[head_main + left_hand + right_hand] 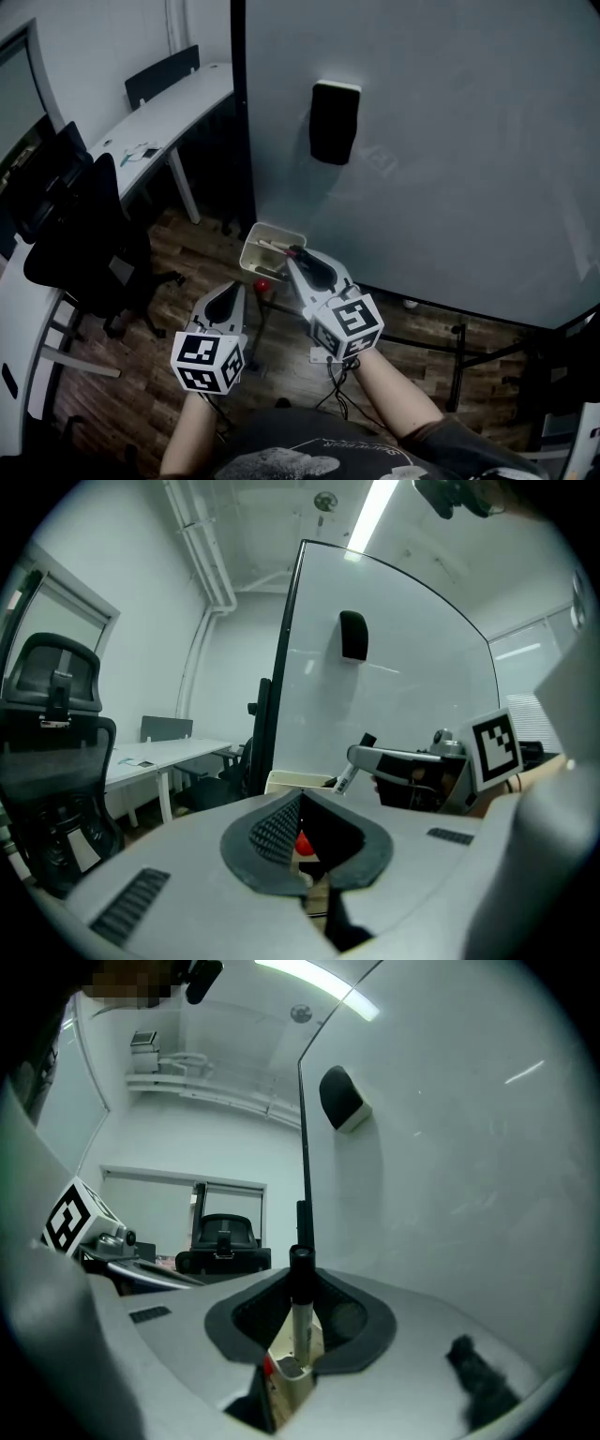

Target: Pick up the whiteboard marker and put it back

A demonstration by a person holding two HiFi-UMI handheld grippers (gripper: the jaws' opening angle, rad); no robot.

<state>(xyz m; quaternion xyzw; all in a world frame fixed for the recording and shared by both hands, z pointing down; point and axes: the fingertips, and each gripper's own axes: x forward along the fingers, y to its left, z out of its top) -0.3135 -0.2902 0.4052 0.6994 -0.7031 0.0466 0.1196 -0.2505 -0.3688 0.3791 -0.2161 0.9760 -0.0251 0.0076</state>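
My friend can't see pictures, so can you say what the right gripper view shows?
The right hand-held gripper holds a marker upright between its jaws, black cap on top. Below it is a beige tray; a whiteboard with a black eraser fills the right side, and an office chair stands far behind.
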